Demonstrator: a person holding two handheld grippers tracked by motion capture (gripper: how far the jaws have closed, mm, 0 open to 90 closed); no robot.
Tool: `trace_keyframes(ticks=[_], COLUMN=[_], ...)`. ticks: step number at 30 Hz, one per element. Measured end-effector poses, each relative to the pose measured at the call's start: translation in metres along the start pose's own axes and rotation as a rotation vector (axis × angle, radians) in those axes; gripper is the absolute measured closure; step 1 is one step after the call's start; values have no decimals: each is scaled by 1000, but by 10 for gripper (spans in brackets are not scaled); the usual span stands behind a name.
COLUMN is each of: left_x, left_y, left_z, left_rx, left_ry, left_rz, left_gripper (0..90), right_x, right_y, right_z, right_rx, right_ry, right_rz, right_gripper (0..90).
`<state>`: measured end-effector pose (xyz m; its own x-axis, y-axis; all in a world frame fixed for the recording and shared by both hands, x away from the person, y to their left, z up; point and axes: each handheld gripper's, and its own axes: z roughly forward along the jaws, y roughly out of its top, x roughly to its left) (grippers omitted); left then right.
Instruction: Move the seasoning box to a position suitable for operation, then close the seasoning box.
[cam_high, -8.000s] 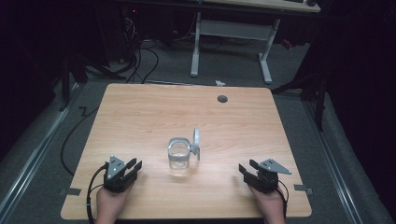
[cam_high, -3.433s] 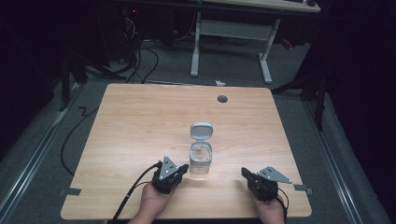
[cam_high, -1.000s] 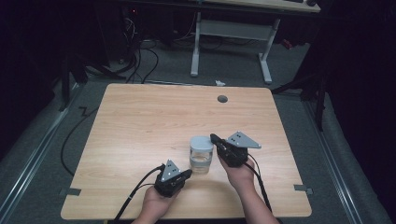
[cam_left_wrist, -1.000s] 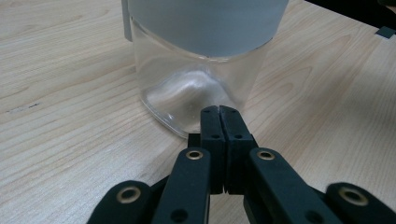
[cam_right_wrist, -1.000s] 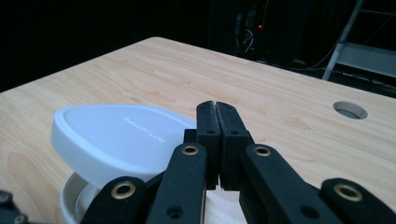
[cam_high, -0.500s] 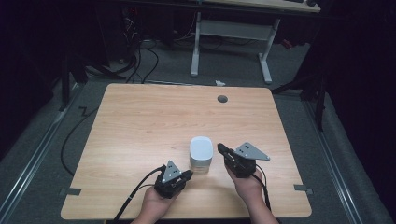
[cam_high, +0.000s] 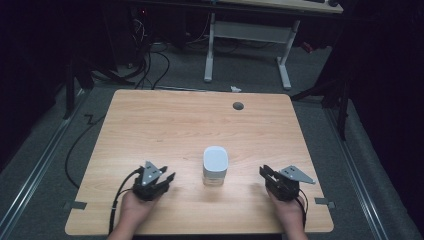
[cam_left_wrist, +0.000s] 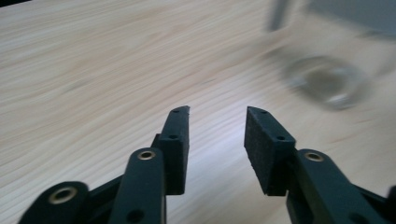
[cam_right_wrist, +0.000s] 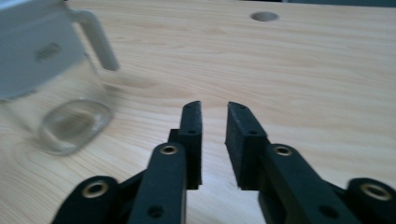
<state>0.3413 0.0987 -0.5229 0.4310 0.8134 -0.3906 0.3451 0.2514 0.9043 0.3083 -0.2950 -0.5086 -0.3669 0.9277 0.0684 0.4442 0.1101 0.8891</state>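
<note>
A wooden table (cam_high: 165, 120) is seen from above, with a small round hole (cam_high: 238, 106) set near its far edge, right of the middle. A clear glass jar (cam_high: 215, 167) is stood upright on the surface, roughly midway between the left and right edges and nearer the near edge than the far one; it is closed by a white lid (cam_high: 215, 158) with rounded corners. In the right gripper view the jar (cam_right_wrist: 60, 107) is found at the left, its lid (cam_right_wrist: 39, 46) carrying a white latch that hangs down one side (the glass is blurred there). In the left gripper view the jar (cam_left_wrist: 327, 84) is shown only as a blurred glass shape at the upper right.

The left gripper (cam_high: 167, 179) is held over the surface near the near edge, well left of the jar and apart from it — its jaws have just been opening, and nothing is seen between them (cam_left_wrist: 217, 123). The right gripper (cam_high: 265, 173) is held near the near edge toward the right corner, also apart from the jar; its jaws have likewise just been opening, a narrow gap is left between them, and only bare wood is seen there (cam_right_wrist: 214, 119). Both are released, then, with the jar untouched between them.
</note>
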Motion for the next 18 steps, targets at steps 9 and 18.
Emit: trace_keyframes(ticks=[9,18], left_x=[52,57], left_y=[3,1], left_z=[-19,-27], left_rx=[-32,-31], left_ry=[163,165], left_rz=[-6,-11], left_gripper=[564,547], right_x=[-22,-23], right_y=[-19,-20], right_z=[-27,-25], right_rx=[-12,5], right_ry=[-122,-159], right_rz=[16,-22], right_gripper=[540,499])
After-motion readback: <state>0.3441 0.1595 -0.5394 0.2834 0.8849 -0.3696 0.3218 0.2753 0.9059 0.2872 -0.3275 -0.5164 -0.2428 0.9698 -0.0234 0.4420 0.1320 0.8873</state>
